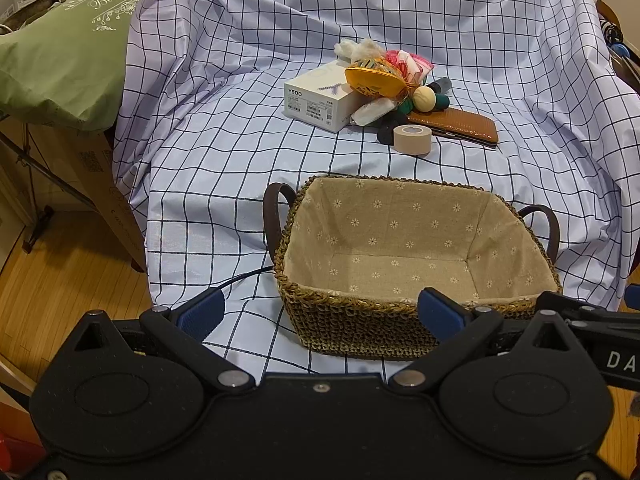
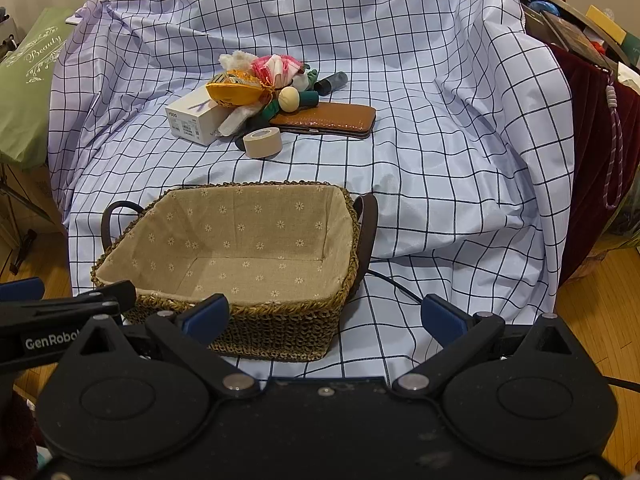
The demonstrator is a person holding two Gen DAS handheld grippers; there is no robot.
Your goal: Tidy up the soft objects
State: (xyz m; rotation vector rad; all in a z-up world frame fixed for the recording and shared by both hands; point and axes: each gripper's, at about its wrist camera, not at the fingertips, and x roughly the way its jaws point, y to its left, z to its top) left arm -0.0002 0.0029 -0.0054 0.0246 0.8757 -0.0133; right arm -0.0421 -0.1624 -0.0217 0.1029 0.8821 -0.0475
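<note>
Starting state of the sorting task. The woven seagrass basket (image 1: pixel 360 320) with a floral beige fabric liner and dark loop handles stood empty on the pale blue checked cloth (image 1: pixel 240 140), near its front edge; nothing had yet been placed in it, so the whole task appeared still to be done. The left gripper (image 1: pixel 320 312) and the right gripper (image 2: pixel 324 312) both hovered low in front of the basket, each with its blue-padded fingers spread wide apart and holding nothing. The objects to be sorted lay in one mixed heap well behind the basket: a yellow-orange embroidered fabric pouch (image 1: pixel 374 78) resting on a white cardboard phone box (image 1: pixel 316 102), tufts of white fluffy fibre (image 1: pixel 358 48), a pink-and-white knitted piece (image 1: pixel 408 62), a white padded roll (image 1: pixel 374 110) and a cream ball on a green stem (image 1: pixel 424 98). Hard items lay among them: a tan roll of tape (image 1: pixel 412 139) lying flat with its hole upward, and a brown textured leather case (image 1: pixel 456 124). The basket's long axis ran left to right across both views, handles at the short ends, opening upward. The pouch's long axis ran roughly parallel to it; which of its ends was the opening could not be told.
</note>
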